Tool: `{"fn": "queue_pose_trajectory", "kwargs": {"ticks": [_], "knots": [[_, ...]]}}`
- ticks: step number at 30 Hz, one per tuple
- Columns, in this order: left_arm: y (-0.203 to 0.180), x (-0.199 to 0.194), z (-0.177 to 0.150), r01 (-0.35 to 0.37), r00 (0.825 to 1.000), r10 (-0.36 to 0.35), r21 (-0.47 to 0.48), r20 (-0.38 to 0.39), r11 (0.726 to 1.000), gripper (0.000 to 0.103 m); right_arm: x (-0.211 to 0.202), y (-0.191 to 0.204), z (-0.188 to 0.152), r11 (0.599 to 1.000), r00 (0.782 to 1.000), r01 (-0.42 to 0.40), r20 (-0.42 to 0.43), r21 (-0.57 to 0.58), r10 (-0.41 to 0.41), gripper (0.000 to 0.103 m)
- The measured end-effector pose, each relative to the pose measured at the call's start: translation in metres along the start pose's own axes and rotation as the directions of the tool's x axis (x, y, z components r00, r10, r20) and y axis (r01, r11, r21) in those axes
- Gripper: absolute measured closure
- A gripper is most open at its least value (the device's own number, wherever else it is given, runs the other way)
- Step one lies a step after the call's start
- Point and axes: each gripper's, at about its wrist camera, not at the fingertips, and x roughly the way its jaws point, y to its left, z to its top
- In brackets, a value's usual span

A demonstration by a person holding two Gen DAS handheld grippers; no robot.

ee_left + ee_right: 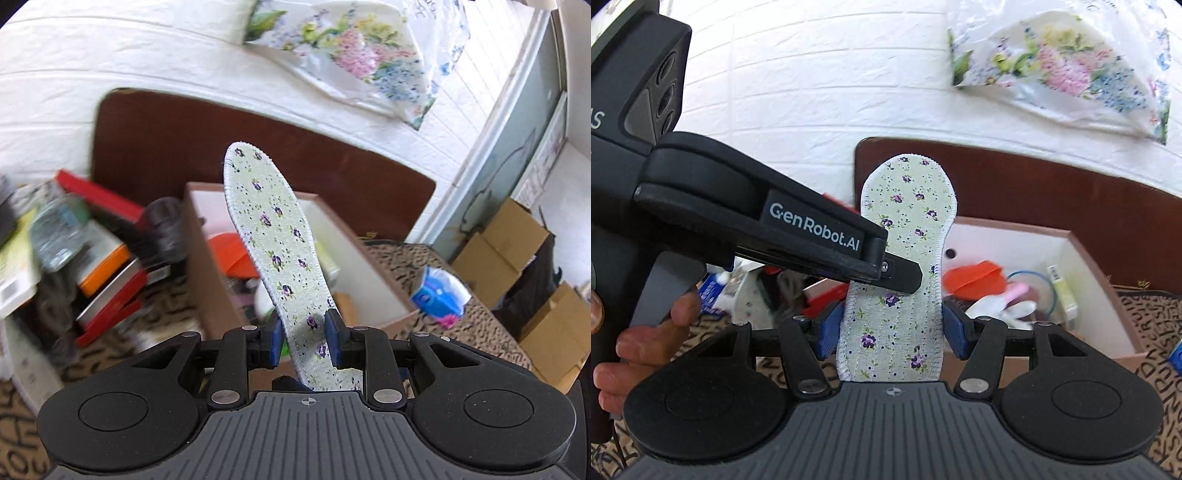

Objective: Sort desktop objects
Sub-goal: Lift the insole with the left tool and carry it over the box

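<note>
Fabric with small purple flowers covers the insole [273, 258] that both tools hold in the air, in front of the open cardboard box [207, 280]. On the left, a loose pile of books and packets [99, 266] lies beside the box. The left gripper [301, 341] has its blue pads closed narrowly on the heel part, with the insole turned partly edge-on. In the right wrist view the right gripper [892, 332] holds the same insole [905, 229] across its width, with moderately wide jaws, while the left tool crosses in front of it.

I think the main risk is that the soft insole bends or twists if the two hands move apart unevenly. It may then slip from the pads and fall outside the box [1100, 258], perhaps near the blue packet [439, 295] on the right.
</note>
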Motion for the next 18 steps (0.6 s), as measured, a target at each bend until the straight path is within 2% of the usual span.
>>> {"fn": "queue_pose_trajectory", "kwargs": {"ticks": [8, 14, 18], "knots": [[-0.02, 0.058, 0.039, 0.086, 0.996, -0.086, 0.017, -0.008, 0.996, 0.063, 0.021, -0.059, 0.023, 0.998, 0.999, 0.046, 0.02, 0.03, -0.047, 0.04], [-0.025, 0.11, 0.061, 0.136, 0.989, -0.137, -0.018, -0.046, 0.99, 0.063, 0.046, -0.1, 0.03, 0.997, 0.997, 0.072, -0.013, 0.037, -0.071, 0.04], [-0.027, 0.146, 0.064, 0.141, 0.987, -0.142, -0.017, -0.08, 0.99, 0.063, 0.065, -0.125, 0.026, 0.996, 0.996, 0.08, -0.046, 0.048, -0.078, 0.04]]}}
